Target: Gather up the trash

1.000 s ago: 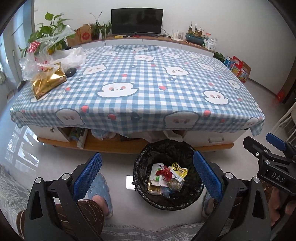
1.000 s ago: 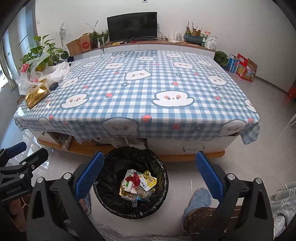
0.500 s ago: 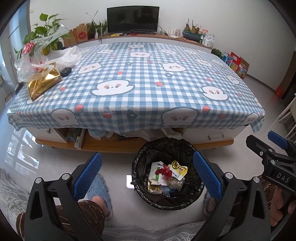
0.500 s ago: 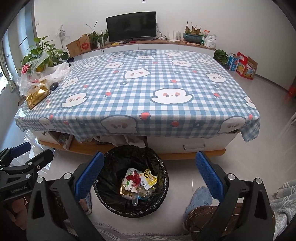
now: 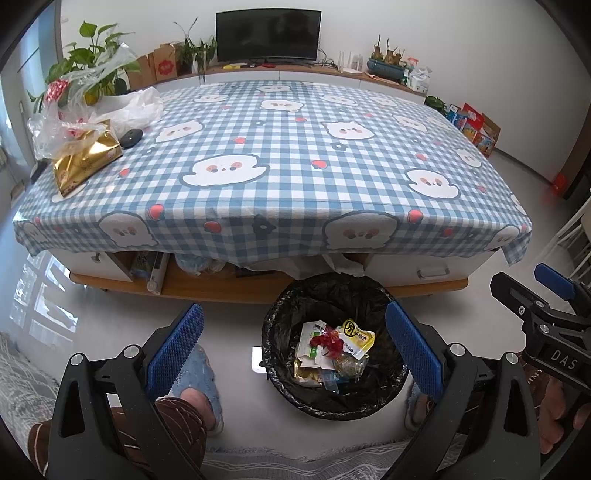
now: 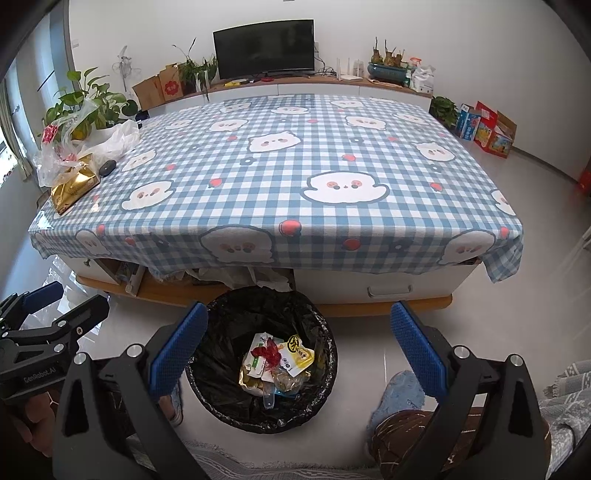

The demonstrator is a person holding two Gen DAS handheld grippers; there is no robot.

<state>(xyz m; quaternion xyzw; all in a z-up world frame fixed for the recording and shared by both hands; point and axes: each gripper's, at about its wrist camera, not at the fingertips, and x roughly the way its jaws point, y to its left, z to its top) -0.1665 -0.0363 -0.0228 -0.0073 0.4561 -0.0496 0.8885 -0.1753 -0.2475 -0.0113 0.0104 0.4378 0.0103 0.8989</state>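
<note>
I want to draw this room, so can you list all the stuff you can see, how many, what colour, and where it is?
Tablecloth: one, blue-white check, over the table.
Bin: one, black liner, on the floor before the table.
Trash: several wrappers, yellow, white, red, in the bin.
Gold bag: one, table's left corner.
Plastic bags: clear and white, count unclear, behind the gold bag.
Dark object: one, beside the bags.
TV: one, black, at the back wall.
Plants: several, green, left and back.
Boxes: a few, colourful, on the floor right.
Slippers: two, blue, on the person's feet.
Left gripper: black, blue pads, open.
Right gripper: same, open.
</note>
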